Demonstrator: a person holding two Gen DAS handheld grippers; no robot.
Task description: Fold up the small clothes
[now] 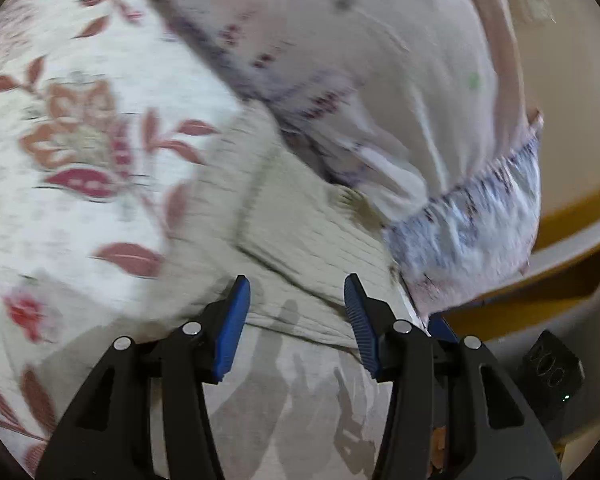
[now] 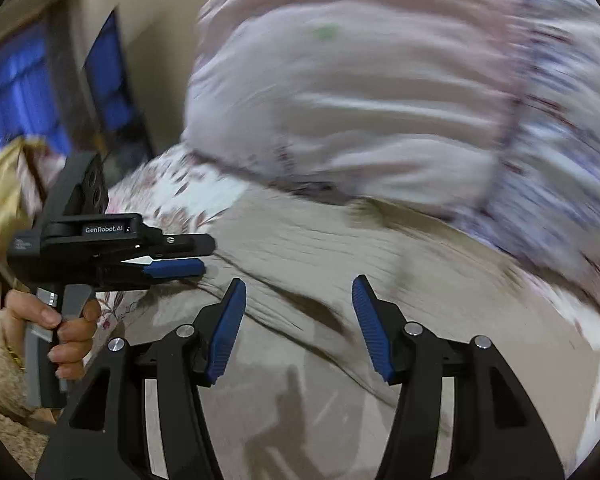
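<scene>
A small beige ribbed garment (image 1: 300, 232) lies on the floral bedsheet (image 1: 80, 128); it also shows in the right wrist view (image 2: 340, 264). My left gripper (image 1: 296, 292) is open and empty, low over the garment's near edge. My right gripper (image 2: 298, 292) is open and empty over the same garment. In the right wrist view the left gripper (image 2: 196, 256) shows from the side at the garment's left edge, held in a hand. Both views are blurred.
A big pale pillow with a frilled blue-patterned edge (image 1: 380, 60) lies just behind the garment, also in the right wrist view (image 2: 360, 100). A yellow bed frame edge (image 1: 572, 212) is at the right. Blue curtains (image 2: 16, 92) hang at far left.
</scene>
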